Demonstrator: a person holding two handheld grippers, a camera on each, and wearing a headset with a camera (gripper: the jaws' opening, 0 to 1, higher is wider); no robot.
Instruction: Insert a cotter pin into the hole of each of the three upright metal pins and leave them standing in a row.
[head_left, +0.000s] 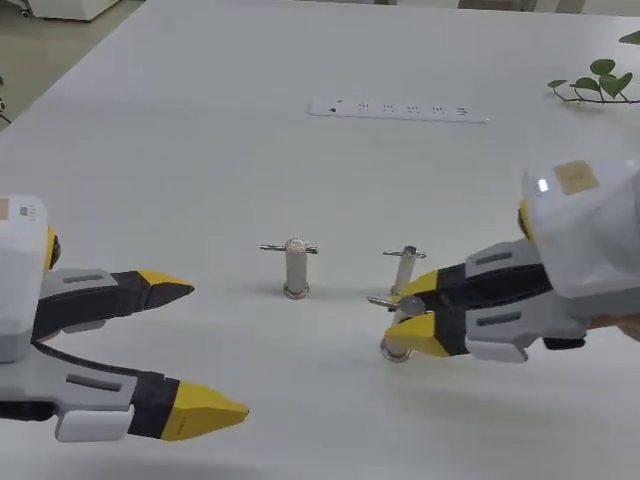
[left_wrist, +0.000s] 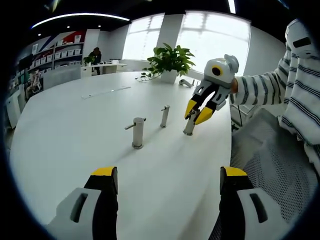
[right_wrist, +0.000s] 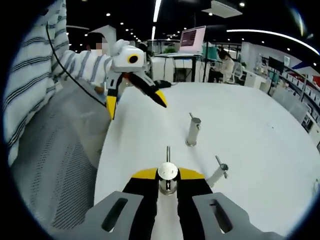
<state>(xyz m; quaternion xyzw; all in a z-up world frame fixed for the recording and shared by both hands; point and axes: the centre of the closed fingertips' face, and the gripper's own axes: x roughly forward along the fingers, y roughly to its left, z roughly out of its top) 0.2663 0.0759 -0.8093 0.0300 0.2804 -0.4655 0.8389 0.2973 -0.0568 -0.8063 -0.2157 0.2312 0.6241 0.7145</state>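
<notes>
Three upright metal pins stand on the white table (head_left: 200, 150). The left pin (head_left: 295, 267) and the far right pin (head_left: 404, 266) each carry a cotter pin across the top. My right gripper (head_left: 408, 312) is shut on the nearest pin (head_left: 396, 347), low on the table, and a cotter pin (head_left: 383, 301) sticks out of that pin toward the left. In the right gripper view the jaws clamp the pin's round head (right_wrist: 167, 173). My left gripper (head_left: 195, 350) hovers open at the lower left, apart from all the pins, with nothing between its fingers (left_wrist: 105, 175).
A white power strip (head_left: 400, 110) lies at the back of the table. A green plant sprig (head_left: 600, 85) reaches in at the far right, and a potted plant (left_wrist: 167, 60) stands beyond. The table's near edge (left_wrist: 220, 165) borders a mesh chair.
</notes>
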